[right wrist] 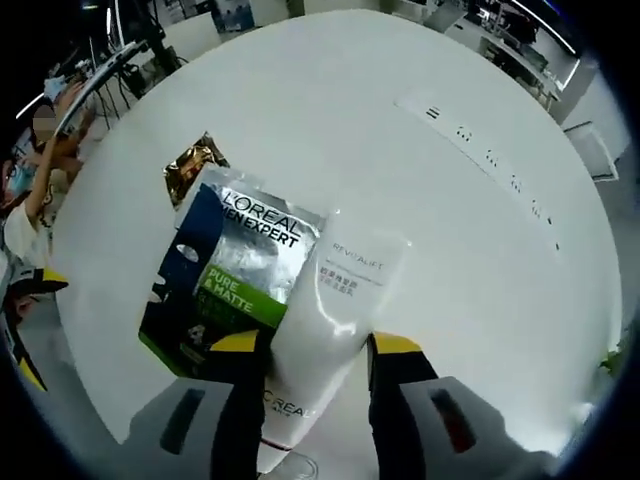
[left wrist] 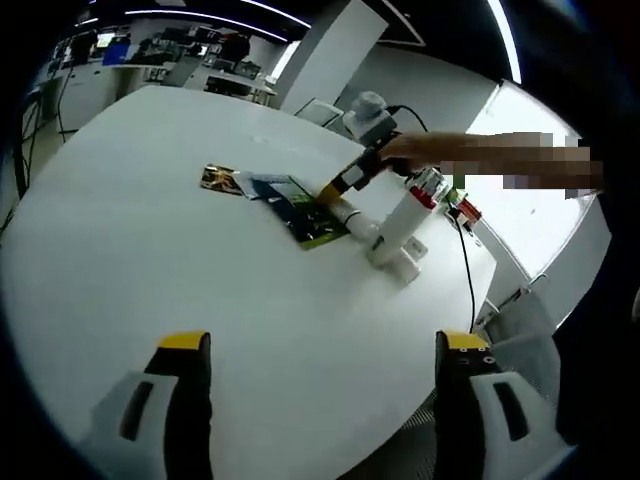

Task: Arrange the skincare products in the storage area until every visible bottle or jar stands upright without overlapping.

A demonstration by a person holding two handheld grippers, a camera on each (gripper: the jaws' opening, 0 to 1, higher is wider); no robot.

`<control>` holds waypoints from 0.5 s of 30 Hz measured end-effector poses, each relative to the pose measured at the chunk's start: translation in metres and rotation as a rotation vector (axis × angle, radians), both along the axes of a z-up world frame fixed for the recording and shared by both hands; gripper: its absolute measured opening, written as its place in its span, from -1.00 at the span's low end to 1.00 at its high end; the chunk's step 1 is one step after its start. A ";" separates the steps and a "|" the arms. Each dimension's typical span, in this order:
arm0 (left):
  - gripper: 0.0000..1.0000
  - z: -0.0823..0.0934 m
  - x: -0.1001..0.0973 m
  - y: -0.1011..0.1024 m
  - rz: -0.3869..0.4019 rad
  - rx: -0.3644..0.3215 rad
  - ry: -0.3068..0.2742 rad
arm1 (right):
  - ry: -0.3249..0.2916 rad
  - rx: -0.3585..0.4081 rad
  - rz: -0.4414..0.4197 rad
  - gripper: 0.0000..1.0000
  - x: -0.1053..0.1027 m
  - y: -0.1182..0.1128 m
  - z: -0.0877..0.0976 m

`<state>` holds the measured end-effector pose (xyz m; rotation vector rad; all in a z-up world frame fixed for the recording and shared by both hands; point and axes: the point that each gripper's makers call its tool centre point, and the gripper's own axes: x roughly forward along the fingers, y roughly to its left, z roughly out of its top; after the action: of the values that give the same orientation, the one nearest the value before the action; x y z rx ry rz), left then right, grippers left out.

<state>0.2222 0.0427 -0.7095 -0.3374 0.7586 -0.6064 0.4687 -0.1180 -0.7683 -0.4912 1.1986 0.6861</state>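
A white L'Oreal tube [right wrist: 330, 300] lies between my right gripper's [right wrist: 315, 345] yellow-tipped jaws, which press on both its sides. Its crimped end points away from me and overlaps a green and black L'Oreal Men Expert sachet [right wrist: 225, 275] lying flat on the white round table [right wrist: 450, 230]. A gold sachet [right wrist: 190, 165] lies just beyond it. In the left gripper view the right gripper [left wrist: 340, 190], held by a hand, reaches down to the sachets [left wrist: 300, 208]. A second white tube [left wrist: 400, 222] stands on its cap next to it. My left gripper [left wrist: 325, 365] is open over bare tabletop.
A small red and green item [left wrist: 460, 205] and a black cable [left wrist: 465, 270] lie near the table's far right edge. Desks and monitors [left wrist: 150, 50] stand beyond the table. A seated person [right wrist: 35, 190] is off the table's left side.
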 end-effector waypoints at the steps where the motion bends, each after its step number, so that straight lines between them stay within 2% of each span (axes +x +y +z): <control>1: 0.72 0.000 0.001 0.001 0.002 0.000 -0.003 | -0.004 0.000 -0.025 -0.22 0.000 0.000 0.001; 2: 0.72 0.000 0.001 0.002 0.003 0.001 -0.005 | -0.003 0.001 -0.022 -0.24 0.000 0.000 0.001; 6: 0.72 0.000 0.001 0.004 0.002 0.006 -0.007 | 0.002 0.056 -0.116 -0.31 0.002 -0.002 0.003; 8: 0.72 0.000 0.001 0.004 0.002 0.010 -0.007 | -0.003 0.078 -0.135 -0.35 0.007 -0.004 0.004; 15: 0.71 0.001 0.001 0.004 -0.002 0.008 -0.011 | -0.030 0.089 -0.130 -0.42 0.006 -0.008 0.006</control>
<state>0.2229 0.0467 -0.7089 -0.3256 0.7512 -0.6059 0.4750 -0.1260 -0.7627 -0.3450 1.1553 0.6162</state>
